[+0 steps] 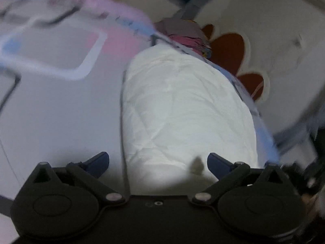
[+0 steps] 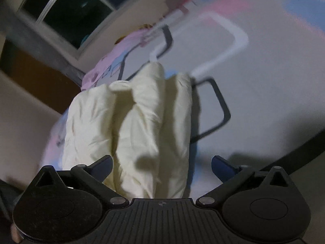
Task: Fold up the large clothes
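The white padded garment (image 1: pixel 182 109) lies bundled on the bed sheet (image 1: pixel 61 122), a pale sheet printed with rounded rectangles outlined in white, dark grey, pink and blue. From my left side the garment runs away from me as one long, wrinkled, quilted mass; from my right side (image 2: pixel 142 118) it shows as several thick folds stacked side by side, cream in this light. My left gripper (image 1: pixel 158 162) stands spread wide, its blue fingertips (image 1: pixel 99 160) apart with the near end of the garment between them, and neither pad presses on the cloth. My right gripper (image 2: pixel 162 164) is likewise released, jaws wide, the folds lying between its tips without being pinched. Beyond the garment, a pinkish-grey bundle of cloth (image 1: pixel 182 30) sits at the sheet's far edge, beside a white cushion with dark red petal shapes (image 1: pixel 229 46). On my right side a dark window (image 2: pixel 67 10) shows at upper left. Both views are blurred.
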